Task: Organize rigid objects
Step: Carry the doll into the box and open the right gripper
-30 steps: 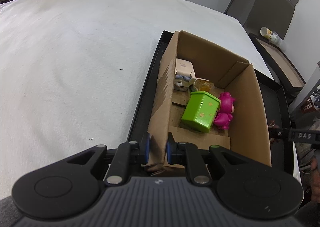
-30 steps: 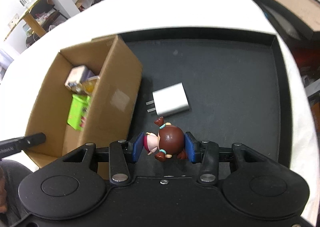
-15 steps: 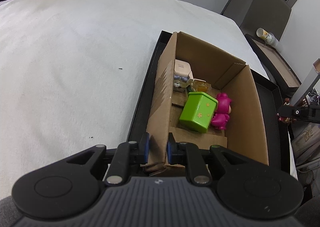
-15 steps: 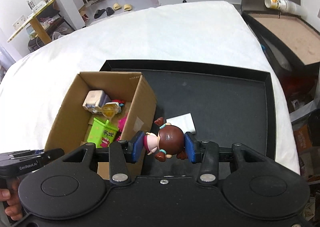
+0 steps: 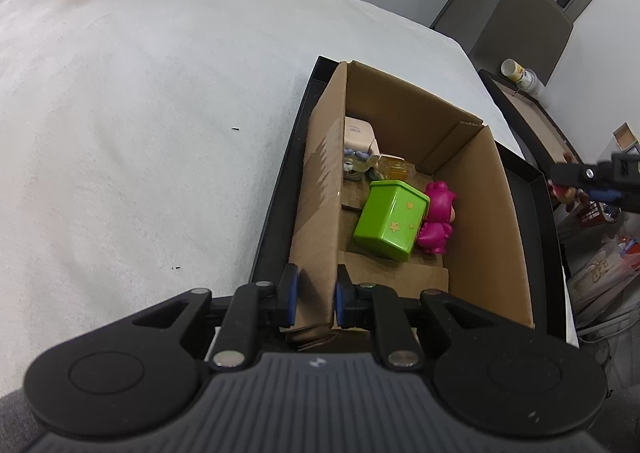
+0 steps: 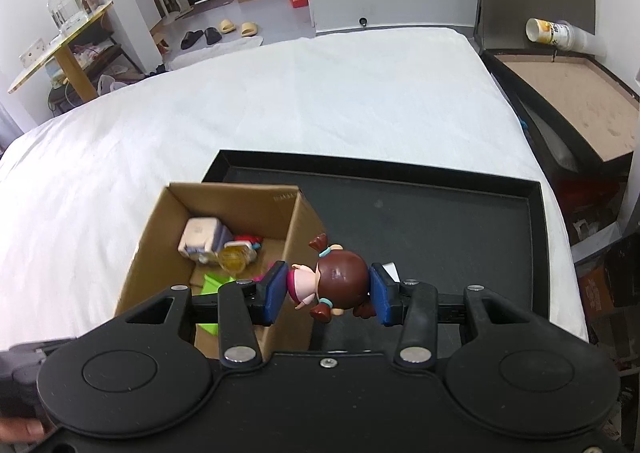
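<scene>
A cardboard box (image 5: 484, 209) stands at the left end of a black tray (image 6: 440, 221). My left gripper (image 5: 314, 293) is shut on the box's near left wall. Inside lie a green box (image 5: 390, 219), a pink figure (image 5: 438, 219), a beige block (image 5: 358, 137) and a yellow piece (image 5: 396, 171). My right gripper (image 6: 328, 291) is shut on a brown-haired doll figure (image 6: 336, 279) and holds it high, just right of the box's right wall (image 6: 296, 229). The right gripper also shows at the left wrist view's right edge (image 5: 588, 183). A white charger (image 6: 390, 269) is mostly hidden behind the doll.
The tray sits on a white bed (image 6: 320, 93). A second tray with a brown board (image 6: 568, 93) and a tipped cup (image 6: 556, 33) lie to the right. Shoes and a wooden table (image 6: 60, 49) are on the floor beyond.
My right gripper has risen with the doll and drawn back, so the box and tray look smaller. The left gripper keeps its hold on the box wall.
</scene>
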